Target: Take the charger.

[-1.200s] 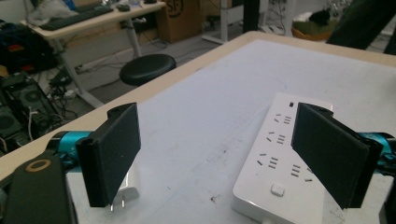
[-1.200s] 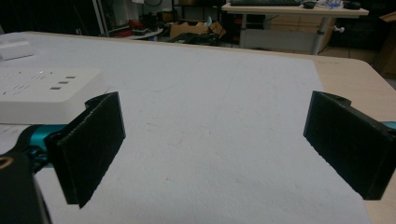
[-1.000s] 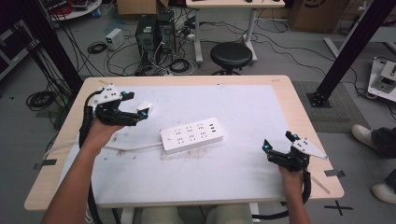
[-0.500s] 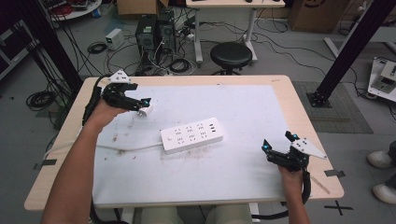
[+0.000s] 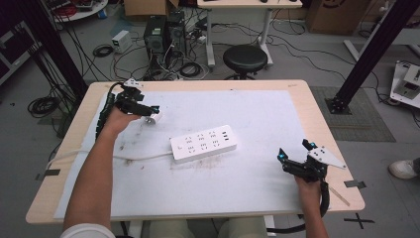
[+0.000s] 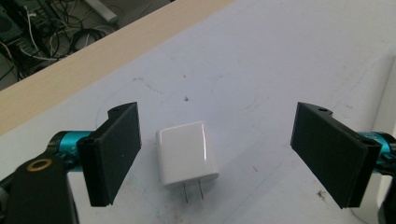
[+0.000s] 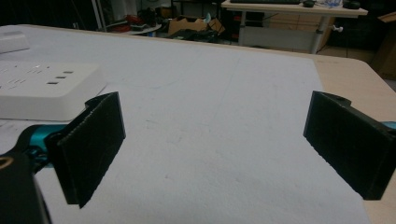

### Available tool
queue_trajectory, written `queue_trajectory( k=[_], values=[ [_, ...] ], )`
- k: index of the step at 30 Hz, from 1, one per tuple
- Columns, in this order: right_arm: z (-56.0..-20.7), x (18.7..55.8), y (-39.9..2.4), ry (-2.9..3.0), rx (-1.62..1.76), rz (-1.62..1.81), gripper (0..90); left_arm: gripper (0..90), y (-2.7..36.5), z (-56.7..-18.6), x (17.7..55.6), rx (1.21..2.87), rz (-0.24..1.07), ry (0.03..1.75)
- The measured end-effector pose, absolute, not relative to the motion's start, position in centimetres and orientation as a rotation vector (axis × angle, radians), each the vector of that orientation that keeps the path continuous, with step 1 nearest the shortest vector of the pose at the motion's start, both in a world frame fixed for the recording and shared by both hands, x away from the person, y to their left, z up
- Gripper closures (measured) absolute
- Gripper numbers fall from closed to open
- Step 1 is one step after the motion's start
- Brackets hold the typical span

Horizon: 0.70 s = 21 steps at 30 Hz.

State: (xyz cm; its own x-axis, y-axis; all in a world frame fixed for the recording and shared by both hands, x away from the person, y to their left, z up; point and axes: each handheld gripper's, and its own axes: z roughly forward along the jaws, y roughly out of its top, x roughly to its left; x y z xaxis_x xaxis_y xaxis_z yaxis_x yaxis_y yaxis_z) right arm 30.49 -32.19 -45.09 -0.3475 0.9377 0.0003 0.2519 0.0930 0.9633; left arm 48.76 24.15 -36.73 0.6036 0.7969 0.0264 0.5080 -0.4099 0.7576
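Charger (image 6: 187,154) between spread left tongs (image 6: 229,158), seemingly untouched

One camera hangs above my side, looking forward and down over the whole tabletop (image 5: 297,99) to the floor beyond. The camera on my left tongs (image 6: 219,154) looks steeply down, close to the white charger (image 6: 186,153), which the high view shares. The one on my right tongs (image 7: 215,154) looks low across the sheet, catching the power strip (image 7: 44,88) too.
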Motion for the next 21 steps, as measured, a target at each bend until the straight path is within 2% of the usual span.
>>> queue_trajectory(
  k=[21],
  values=[
    [-45.1, 30.5, -32.1, 1.701, 1.188, 1.289, 5.4, 16.1, 23.6, -41.2, 51.0, 2.156, 0.444, 1.249]
  ],
)
